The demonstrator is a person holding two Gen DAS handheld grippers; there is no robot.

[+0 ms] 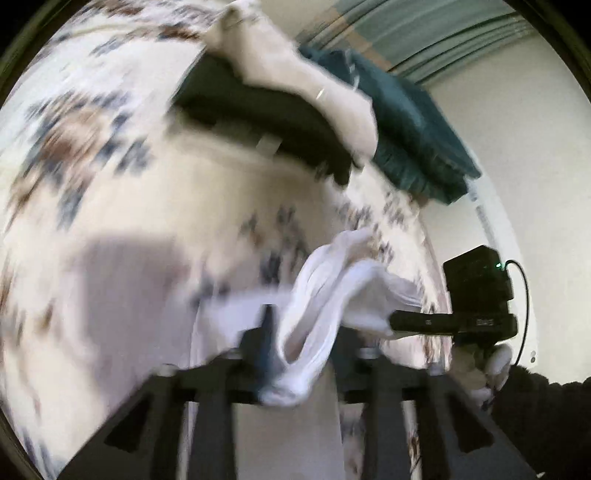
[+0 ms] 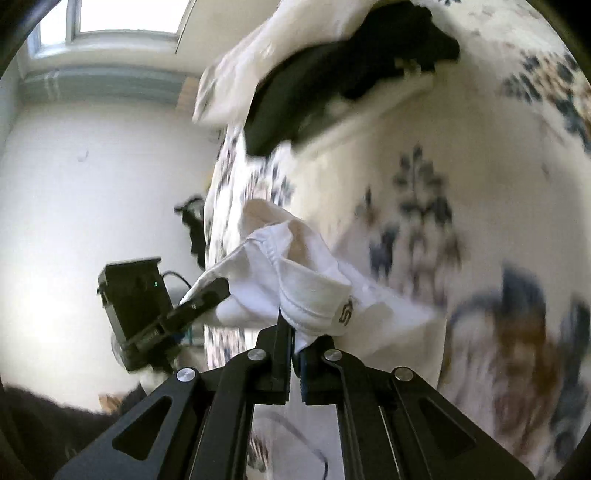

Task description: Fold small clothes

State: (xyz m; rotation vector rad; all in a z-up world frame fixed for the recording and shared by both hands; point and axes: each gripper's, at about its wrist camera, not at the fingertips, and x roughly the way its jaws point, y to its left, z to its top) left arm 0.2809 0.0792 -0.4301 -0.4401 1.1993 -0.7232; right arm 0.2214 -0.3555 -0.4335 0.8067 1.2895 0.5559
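A small white garment [image 1: 325, 295] hangs bunched between my two grippers above the floral bedspread [image 1: 92, 166]. My left gripper [image 1: 291, 373] is shut on one end of it; the cloth drapes over its fingers. My right gripper [image 2: 293, 339] is shut on the other end, a hemmed edge with a small dark logo [image 2: 345, 314]. The garment [image 2: 295, 273] sags in folds between them. In the left wrist view the right gripper [image 1: 399, 321] shows at the right; in the right wrist view the left gripper [image 2: 210, 291] shows at the left. Both views are motion-blurred.
A black garment [image 1: 258, 122] and a cream one [image 1: 295, 77] lie heaped farther up the bed, with teal cloth [image 1: 413, 140] beside them. The black heap [image 2: 332, 81] also shows in the right wrist view. A white wall [image 2: 92, 184] and a window [image 2: 129, 16] stand beyond the bed edge.
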